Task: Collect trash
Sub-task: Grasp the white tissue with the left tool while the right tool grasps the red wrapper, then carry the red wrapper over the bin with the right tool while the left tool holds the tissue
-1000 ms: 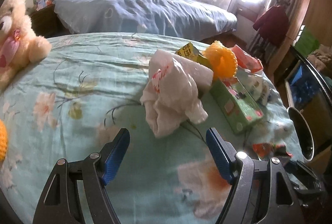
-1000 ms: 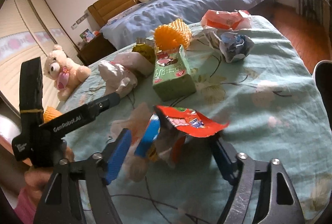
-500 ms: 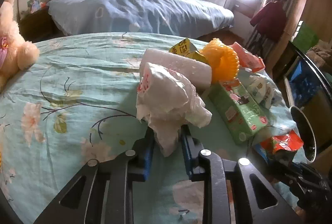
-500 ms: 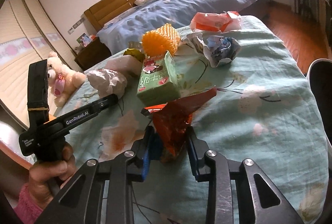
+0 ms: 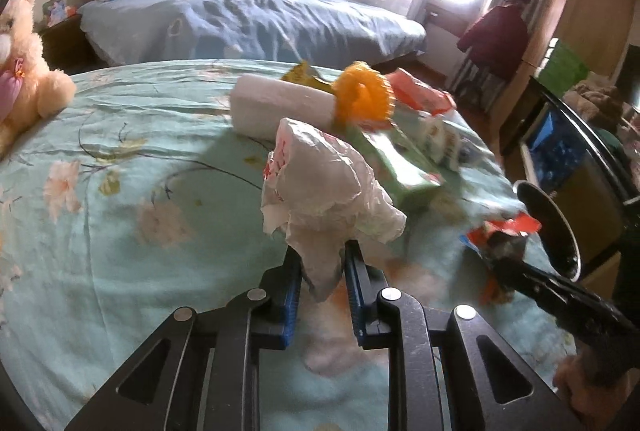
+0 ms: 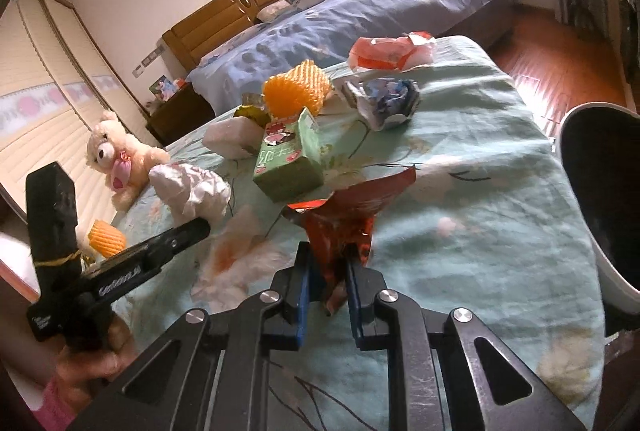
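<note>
I read my left gripper with jaws just drawn in and clamped on the tail of the crumpled white plastic bag, over the near middle of the floral bedspread. My right gripper has likewise just closed, pinching the red snack wrapper near the bedspread's right edge, beside the white bin. A green carton lies beyond.

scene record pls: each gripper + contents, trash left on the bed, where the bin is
left gripper: shut on crumpled white bag
right gripper: shut on red wrapper
remaining trash: green carton, orange foam net, white foam block, crumpled blue-white wrapper, red-white packet
bin: beside the bed's right edge
not trash: teddy bear
</note>
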The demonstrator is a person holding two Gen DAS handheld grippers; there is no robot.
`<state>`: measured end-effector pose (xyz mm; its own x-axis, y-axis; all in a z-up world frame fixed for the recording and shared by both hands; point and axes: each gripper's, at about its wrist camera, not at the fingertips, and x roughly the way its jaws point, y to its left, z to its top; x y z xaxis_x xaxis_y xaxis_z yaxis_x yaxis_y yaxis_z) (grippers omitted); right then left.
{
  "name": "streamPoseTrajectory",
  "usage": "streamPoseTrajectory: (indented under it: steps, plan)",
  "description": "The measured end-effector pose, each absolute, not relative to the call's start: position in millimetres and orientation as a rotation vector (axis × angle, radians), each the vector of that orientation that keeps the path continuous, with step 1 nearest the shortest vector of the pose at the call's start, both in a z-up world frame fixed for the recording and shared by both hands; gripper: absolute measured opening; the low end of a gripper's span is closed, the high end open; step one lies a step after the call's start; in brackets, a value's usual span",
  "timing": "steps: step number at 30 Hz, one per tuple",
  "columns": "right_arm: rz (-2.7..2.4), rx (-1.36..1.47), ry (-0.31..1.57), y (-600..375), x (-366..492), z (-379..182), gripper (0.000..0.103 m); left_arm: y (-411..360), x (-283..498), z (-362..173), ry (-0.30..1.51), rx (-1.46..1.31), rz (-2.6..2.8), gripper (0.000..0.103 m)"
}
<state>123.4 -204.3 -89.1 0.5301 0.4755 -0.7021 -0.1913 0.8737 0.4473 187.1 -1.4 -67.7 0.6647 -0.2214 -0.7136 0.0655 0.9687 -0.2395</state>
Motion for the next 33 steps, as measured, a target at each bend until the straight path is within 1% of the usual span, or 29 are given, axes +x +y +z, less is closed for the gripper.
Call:
streamPoseTrajectory:
  steps: [13, 33]
  plan:
    - [0.349, 0.367, 0.874, -250.8, 102.3, -75.1, 0.015, -51.4, 158.9, -50.2, 0.825, -0.141, -0.289, 0.019]
    - [0.192, 0.45, 0.817, -342.4, 84.2, -69.8, 0.015, -130.1, 167.4, -43.5, 0.833, -0.042, -0.428, 0.019]
